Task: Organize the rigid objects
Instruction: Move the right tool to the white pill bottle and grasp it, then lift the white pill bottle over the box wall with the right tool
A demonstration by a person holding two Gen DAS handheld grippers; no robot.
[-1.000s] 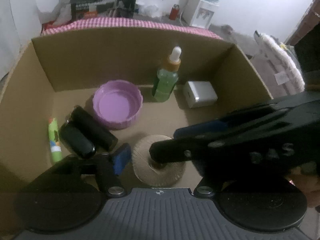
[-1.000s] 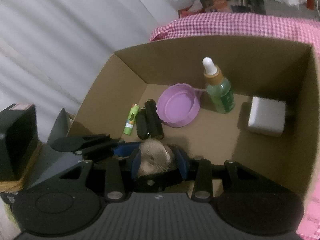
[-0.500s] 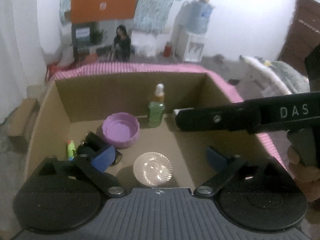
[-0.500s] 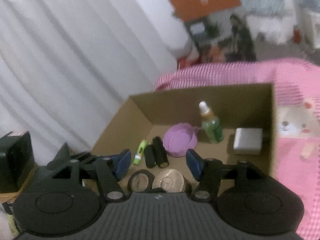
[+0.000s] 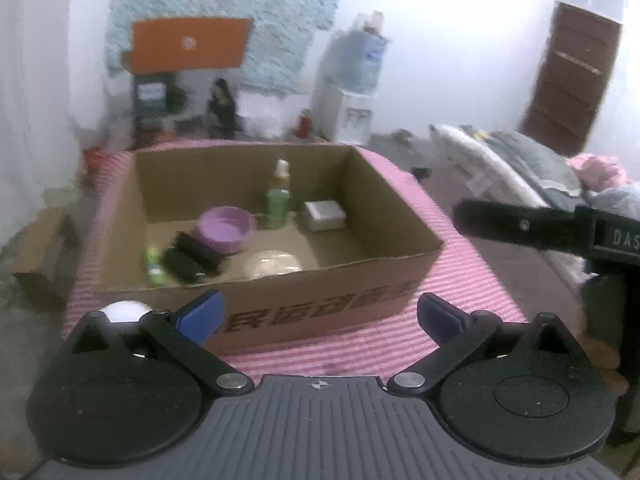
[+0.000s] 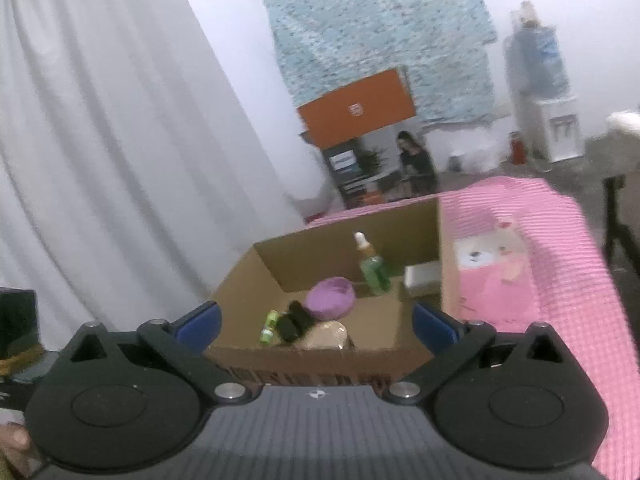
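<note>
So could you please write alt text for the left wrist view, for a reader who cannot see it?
An open cardboard box on a pink striped cloth holds a purple bowl, a green dropper bottle and a white block. The left gripper is open and empty in front.

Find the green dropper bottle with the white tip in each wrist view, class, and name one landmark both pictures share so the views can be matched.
Left wrist view: the green dropper bottle with the white tip stands upright near the back wall of the brown cardboard box, just left of centre.
Right wrist view: the bottle stands right of centre, again near the back wall.
Shared landmark: the round purple plastic bowl, just left of the bottle in both.
</note>
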